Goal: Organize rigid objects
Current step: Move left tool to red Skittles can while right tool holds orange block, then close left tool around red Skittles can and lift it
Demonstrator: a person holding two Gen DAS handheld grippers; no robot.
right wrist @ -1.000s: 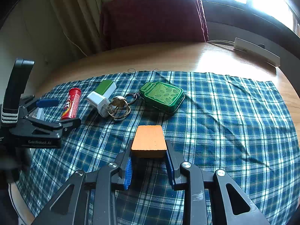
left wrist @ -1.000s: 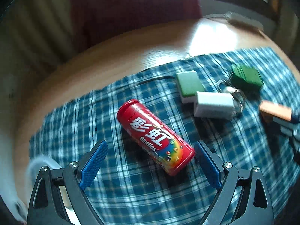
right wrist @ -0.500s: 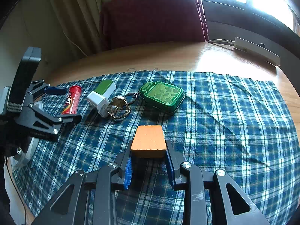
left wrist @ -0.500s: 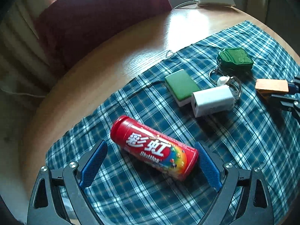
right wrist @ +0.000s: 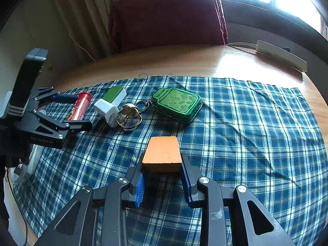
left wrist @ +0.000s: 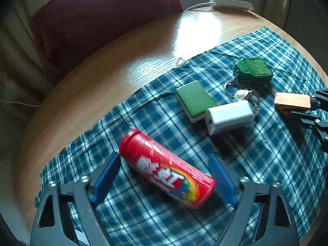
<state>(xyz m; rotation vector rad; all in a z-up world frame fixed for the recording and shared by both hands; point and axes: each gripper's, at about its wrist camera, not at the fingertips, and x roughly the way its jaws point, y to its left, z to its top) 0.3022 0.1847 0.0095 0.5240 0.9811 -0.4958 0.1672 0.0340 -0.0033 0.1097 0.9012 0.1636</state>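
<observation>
From the left wrist view, the left hand-held gripper (left wrist: 164, 181) is wide open. The red candy tube (left wrist: 167, 172) lies on its side between the two blue pads, on the blue checked cloth (left wrist: 266, 153) that covers the table (left wrist: 123, 67). The tube sits at a slant, not straight across the gap. If the pads close like this, they may push its ends and the round tube could spin or roll away. Farther off are a green and white block (left wrist: 194, 99), a white charger (left wrist: 229, 116) and a green jar-shaped tin (left wrist: 254, 70), close together.

From the right wrist view, the right hand-held gripper (right wrist: 162, 175) is closed on an orange block (right wrist: 163, 151). The pads hold only its near end, so it could tip or slip if moved fast. The key rings (right wrist: 130, 115) touch the charger and link to the tin, so pulling one could drag the others.
</observation>
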